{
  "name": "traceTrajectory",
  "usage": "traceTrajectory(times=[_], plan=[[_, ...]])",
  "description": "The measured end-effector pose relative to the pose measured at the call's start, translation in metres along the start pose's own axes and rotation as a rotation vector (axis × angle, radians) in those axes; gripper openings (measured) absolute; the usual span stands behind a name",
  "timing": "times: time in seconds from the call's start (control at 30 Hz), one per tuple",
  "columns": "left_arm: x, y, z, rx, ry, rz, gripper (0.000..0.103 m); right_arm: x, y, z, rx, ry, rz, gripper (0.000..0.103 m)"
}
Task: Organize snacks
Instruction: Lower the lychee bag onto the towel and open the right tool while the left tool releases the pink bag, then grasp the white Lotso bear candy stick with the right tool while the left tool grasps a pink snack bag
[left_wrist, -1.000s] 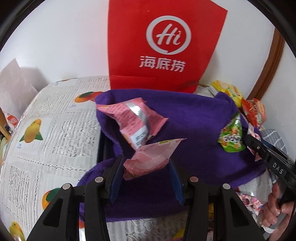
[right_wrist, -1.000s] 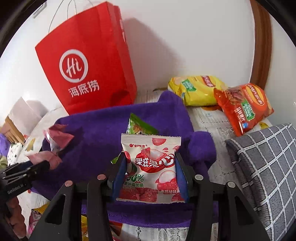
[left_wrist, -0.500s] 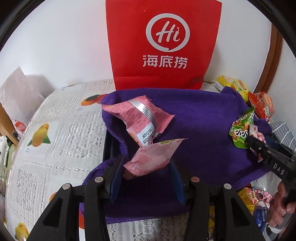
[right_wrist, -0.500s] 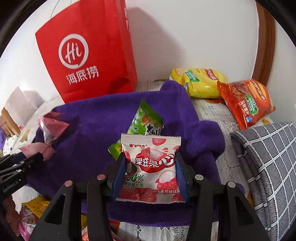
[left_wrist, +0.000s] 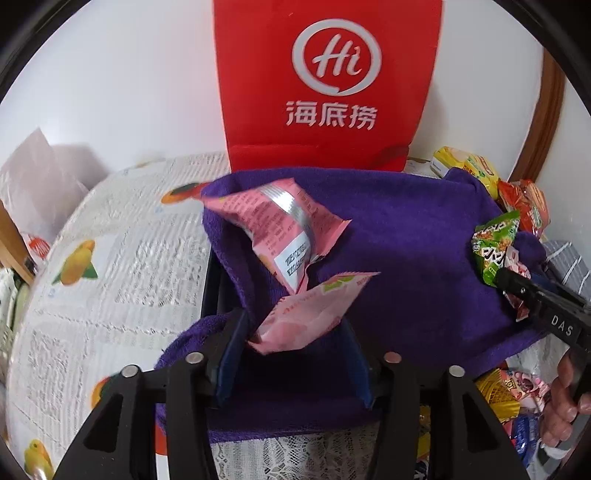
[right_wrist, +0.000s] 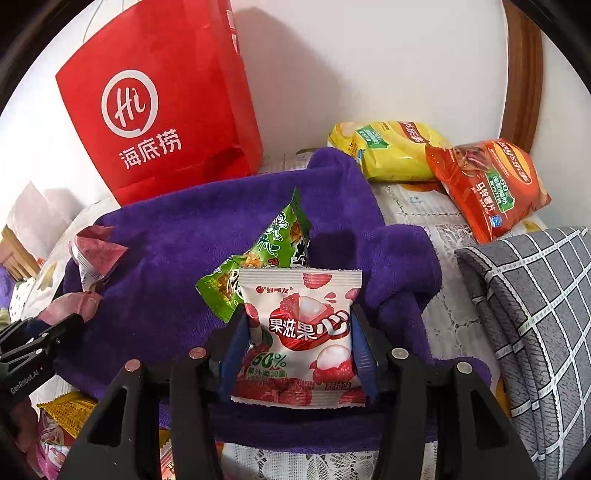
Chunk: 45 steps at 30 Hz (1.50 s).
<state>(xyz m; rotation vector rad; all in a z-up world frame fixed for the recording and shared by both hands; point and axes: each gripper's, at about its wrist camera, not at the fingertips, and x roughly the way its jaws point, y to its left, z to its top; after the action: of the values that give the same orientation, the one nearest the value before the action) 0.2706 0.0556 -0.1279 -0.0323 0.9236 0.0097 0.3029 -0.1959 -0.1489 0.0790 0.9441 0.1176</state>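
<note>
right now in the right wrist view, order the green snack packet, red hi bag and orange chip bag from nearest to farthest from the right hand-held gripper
1. green snack packet, just behind the right hand-held gripper, on the purple towel
2. orange chip bag, far right
3. red hi bag, back left against the wall

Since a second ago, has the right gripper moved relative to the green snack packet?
Yes. In the right wrist view, the right gripper with its lychee packet has closed in on the green snack packet, which now overlaps it.

red bag (right_wrist: 162, 110) "hi 海底捞", lychee candy packet (right_wrist: 301, 332) "果滋果心 50%", right tongs (left_wrist: 554, 317) "das"
</note>
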Motion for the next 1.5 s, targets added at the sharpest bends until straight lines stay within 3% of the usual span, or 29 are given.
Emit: traceTrajectory(times=[0.2, 0.27, 0.4, 0.5, 0.93, 1.1, 1.3, 1.5], plan=[[0.0, -0.003, 0.0, 0.01, 0.004, -0.006, 0.053, 0.002, 0.003, 0.0, -0.018, 0.006, -0.002, 0.057], [0.0, -0.002, 0.001, 0.005, 0.005, -0.014, 0.058, 0.0, 0.0, 0.001, 0.002, 0.005, 0.021, 0.057], [-0.006, 0.002, 0.005, -0.026, -0.006, -0.063, 0.067, -0.006, -0.009, 0.005, 0.072, -0.021, 0.093, 0.071], [-0.015, 0.006, 0.007, -0.048, -0.051, -0.073, 0.075, -0.012, -0.011, 0.007, 0.082, -0.048, 0.101, 0.077], [-0.024, 0.014, 0.008, -0.081, -0.094, -0.089, 0.076, -0.054, -0.002, 0.007, 0.045, -0.171, 0.061, 0.077], [-0.031, 0.01, 0.003, -0.053, -0.114, -0.086, 0.076, -0.07, -0.007, -0.018, 0.065, -0.148, 0.155, 0.077], [-0.038, 0.01, -0.005, -0.043, -0.13, -0.081, 0.076, -0.075, -0.01, -0.056, 0.031, -0.076, 0.169, 0.071], [-0.046, 0.011, -0.02, -0.022, -0.136, -0.074, 0.076, -0.077, 0.014, -0.068, -0.079, -0.058, 0.132, 0.07]])
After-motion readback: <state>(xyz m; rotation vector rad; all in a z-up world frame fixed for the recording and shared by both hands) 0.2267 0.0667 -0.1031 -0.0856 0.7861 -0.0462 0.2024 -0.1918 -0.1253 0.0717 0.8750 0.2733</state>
